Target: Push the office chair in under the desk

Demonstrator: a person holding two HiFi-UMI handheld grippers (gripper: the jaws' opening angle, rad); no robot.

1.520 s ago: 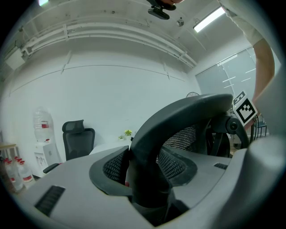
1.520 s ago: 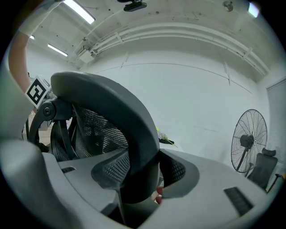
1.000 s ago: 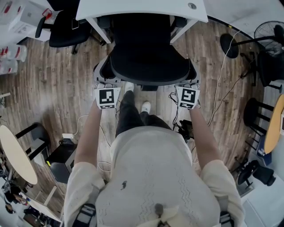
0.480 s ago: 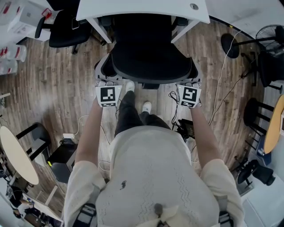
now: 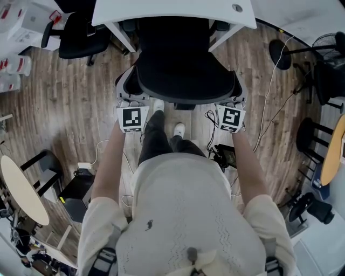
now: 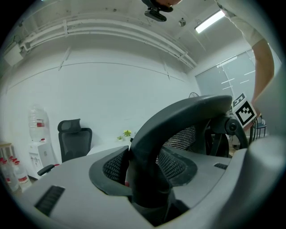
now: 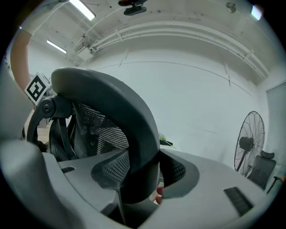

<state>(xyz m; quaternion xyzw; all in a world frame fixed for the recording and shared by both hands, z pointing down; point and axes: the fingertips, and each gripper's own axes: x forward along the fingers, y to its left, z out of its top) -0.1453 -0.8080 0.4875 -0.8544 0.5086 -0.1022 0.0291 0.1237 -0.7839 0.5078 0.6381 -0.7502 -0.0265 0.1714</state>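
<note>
Clamps the left claw (image 5: 129,101) on the left edge of the chair (image 5: 183,70) backrest, jaws wide, pads pressed against the dark frame. Clamps the right claw (image 5: 233,102) on the right edge the same way, frame filling the gap between its jaws. Has the chair's front tucked under the white counter (image 5: 172,12), backrest out on the near side, above the wood floor (image 5: 70,97).

Office chair (image 5: 183,70) fills the gap between the white legs (image 5: 123,36) of the bench (image 5: 172,11). Floor (image 5: 81,102) open either side of the chair; cables (image 5: 209,119) lie just behind it, right side.
</note>
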